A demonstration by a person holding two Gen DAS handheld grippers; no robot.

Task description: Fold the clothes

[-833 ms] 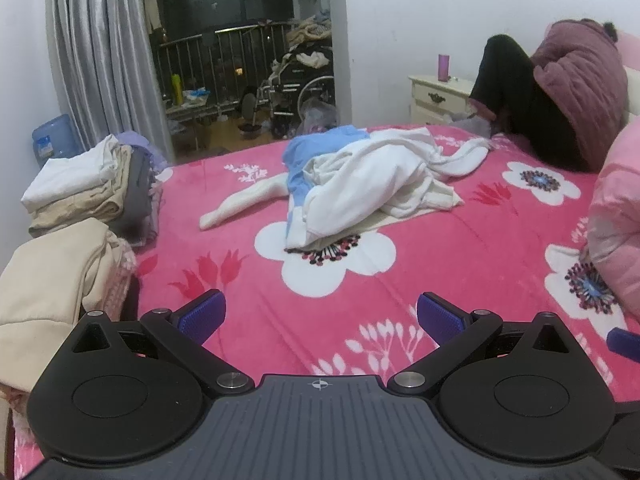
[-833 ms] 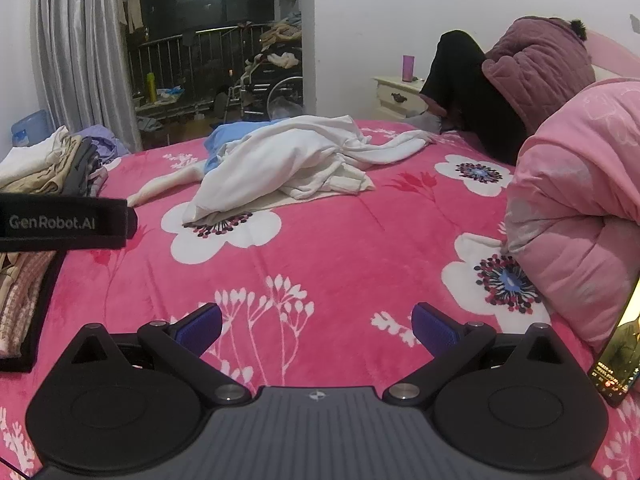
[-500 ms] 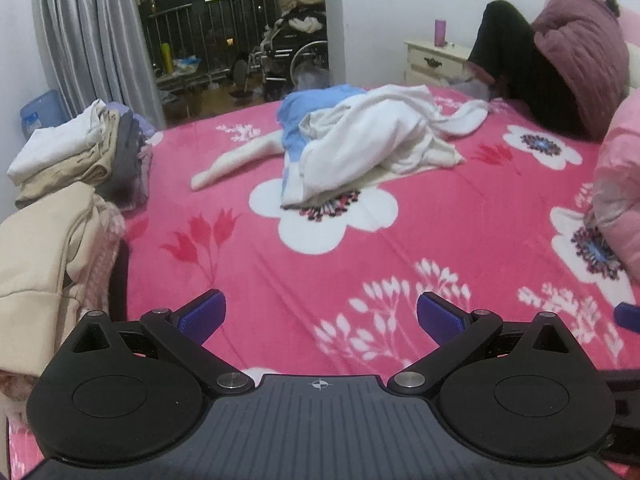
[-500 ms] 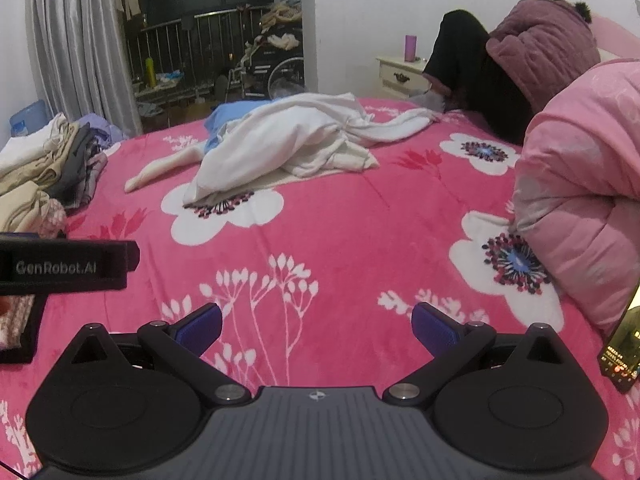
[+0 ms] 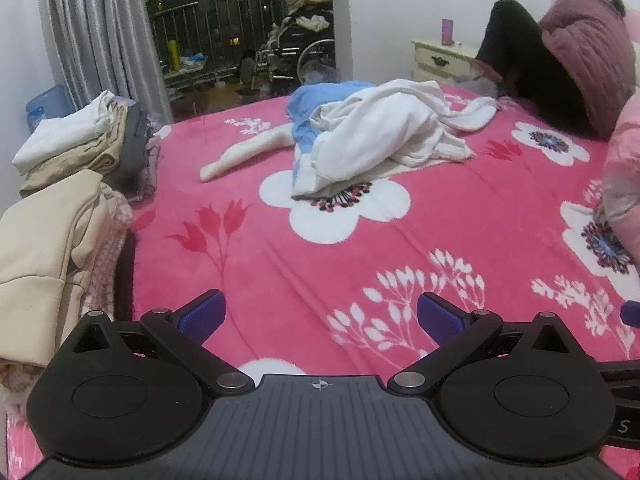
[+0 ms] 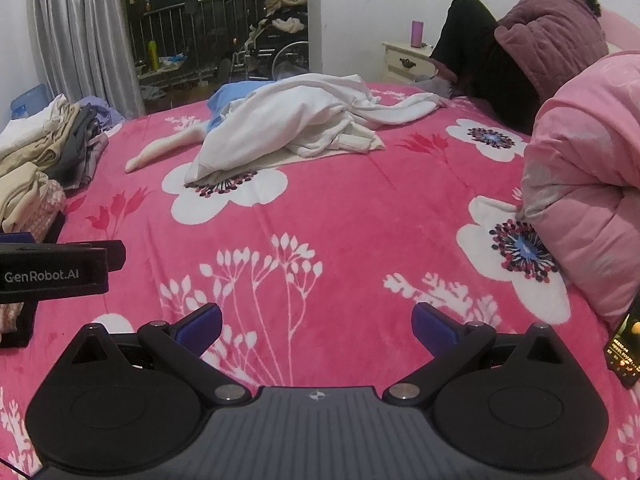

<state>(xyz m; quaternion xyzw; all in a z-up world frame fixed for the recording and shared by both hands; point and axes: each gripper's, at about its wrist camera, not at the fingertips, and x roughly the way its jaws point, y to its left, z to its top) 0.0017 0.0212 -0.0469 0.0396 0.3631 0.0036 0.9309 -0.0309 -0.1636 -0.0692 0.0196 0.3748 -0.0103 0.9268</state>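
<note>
A heap of unfolded clothes, white garments (image 5: 380, 136) over a blue one (image 5: 316, 100), lies mid-bed on the pink flowered blanket (image 5: 320, 264); it also shows in the right wrist view (image 6: 288, 124). A cream sleeve (image 5: 248, 150) trails left of it. My left gripper (image 5: 320, 318) is open and empty, low over the blanket, well short of the heap. My right gripper (image 6: 316, 326) is open and empty, beside the left gripper body (image 6: 52, 272).
Stacks of folded clothes (image 5: 76, 140) and a beige garment (image 5: 44, 248) sit at the bed's left edge. A pink quilt (image 6: 592, 184) and a person in dark and maroon clothes (image 6: 520, 48) are at right. A phone (image 6: 626, 348) lies at the right edge. A nightstand (image 5: 444, 58) stands behind.
Both grippers have moved forward and tilted down over the blanket, so the heap appears nearer. Both stay open and empty.
</note>
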